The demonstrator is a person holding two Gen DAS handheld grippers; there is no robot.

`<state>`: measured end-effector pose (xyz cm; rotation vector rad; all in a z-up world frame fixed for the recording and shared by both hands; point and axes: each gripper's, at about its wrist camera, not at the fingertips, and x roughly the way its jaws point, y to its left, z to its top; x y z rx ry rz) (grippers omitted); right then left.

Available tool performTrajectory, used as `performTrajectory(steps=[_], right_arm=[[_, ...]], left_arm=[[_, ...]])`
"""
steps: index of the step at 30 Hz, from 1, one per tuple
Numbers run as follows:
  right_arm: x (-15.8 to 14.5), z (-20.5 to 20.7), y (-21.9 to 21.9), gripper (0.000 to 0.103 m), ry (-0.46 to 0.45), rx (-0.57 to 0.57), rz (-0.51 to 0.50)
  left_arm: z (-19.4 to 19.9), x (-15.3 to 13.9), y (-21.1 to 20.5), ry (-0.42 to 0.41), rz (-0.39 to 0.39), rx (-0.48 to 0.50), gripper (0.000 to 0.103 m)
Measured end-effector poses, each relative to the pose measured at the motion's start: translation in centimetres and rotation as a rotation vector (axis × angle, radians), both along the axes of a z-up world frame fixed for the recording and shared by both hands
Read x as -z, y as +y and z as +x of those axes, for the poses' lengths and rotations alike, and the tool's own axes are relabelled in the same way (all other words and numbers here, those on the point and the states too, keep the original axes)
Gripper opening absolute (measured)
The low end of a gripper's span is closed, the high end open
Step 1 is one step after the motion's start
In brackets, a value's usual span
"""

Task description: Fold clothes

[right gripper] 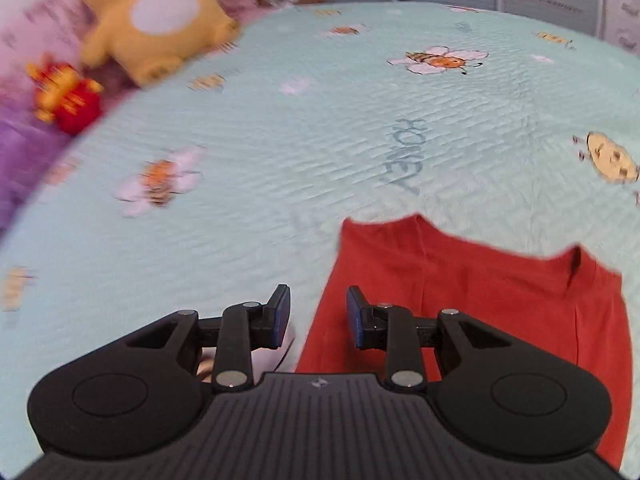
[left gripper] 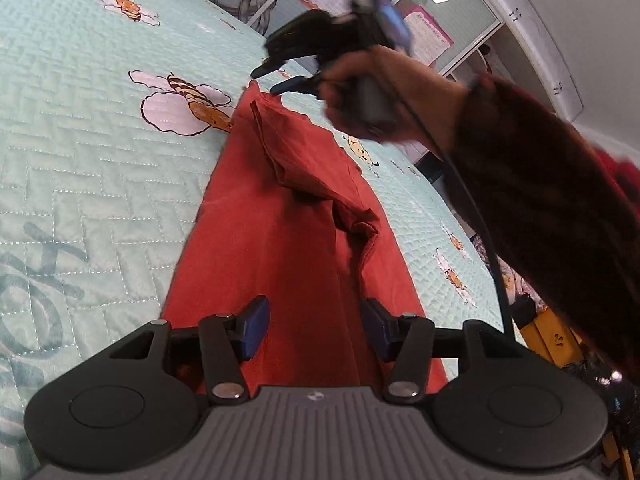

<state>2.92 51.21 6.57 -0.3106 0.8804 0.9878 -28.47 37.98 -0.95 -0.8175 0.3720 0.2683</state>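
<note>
A red garment [left gripper: 288, 240] lies in a long strip on the pale green quilted bed cover [left gripper: 80, 152], with a folded flap rumpled along its middle. My left gripper [left gripper: 316, 326] hovers open over the strip's near end, nothing between its blue pads. In the left wrist view, my right gripper [left gripper: 276, 80] is held by a hand above the strip's far end, fingers apart and empty. From the right wrist view, the right gripper [right gripper: 318, 312] is open above the garment's [right gripper: 480, 300] left edge, where the collar opening [right gripper: 574, 264] shows.
A yellow plush toy [right gripper: 156, 16] and a small red plush [right gripper: 64, 96] sit at the bed's far left on purple bedding. A person's dark sleeve [left gripper: 540, 208] crosses the right side. Shelving and posters stand beyond the bed.
</note>
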Motion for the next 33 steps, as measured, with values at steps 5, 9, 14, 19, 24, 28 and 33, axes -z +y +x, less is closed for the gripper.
performTrajectory(steps=[5,9,14,19,24,28,33], right_arm=[[1.6,-1.5,5.5,0.036,-0.204,0.037,-0.205],[2.8,-1.9,8.3,0.042,-0.282,0.065,-0.336],[3.9,-2.9,9.7,0.001,-0.383,0.033,-0.421],[-0.4,-1.3,7.9,0.0,-0.278,0.077,-0.266],[-0.6,1.3,9.0,0.0,-0.163,0.087,-0.201],[3.6,0.7,9.7,0.005,-0.171,0.013,-0.228],[0.1,-0.2,4.8,0.025,-0.103,-0.082,-0.05]], left_arm=[[0.0,0.0,0.1,-0.001,0.0,-0.001,0.056],[0.0,-0.2,0.0,0.01,0.023,0.004,0.056],[-0.1,-0.4,-0.2,0.024,0.053,0.011,0.056],[-0.3,-0.5,-0.3,0.037,0.076,0.003,0.056],[-0.9,-0.3,-0.3,0.048,0.09,-0.026,0.052],[-0.7,-0.4,-0.7,0.052,0.097,-0.028,0.053],[-0.8,-0.4,-0.6,0.043,0.087,-0.022,0.057]])
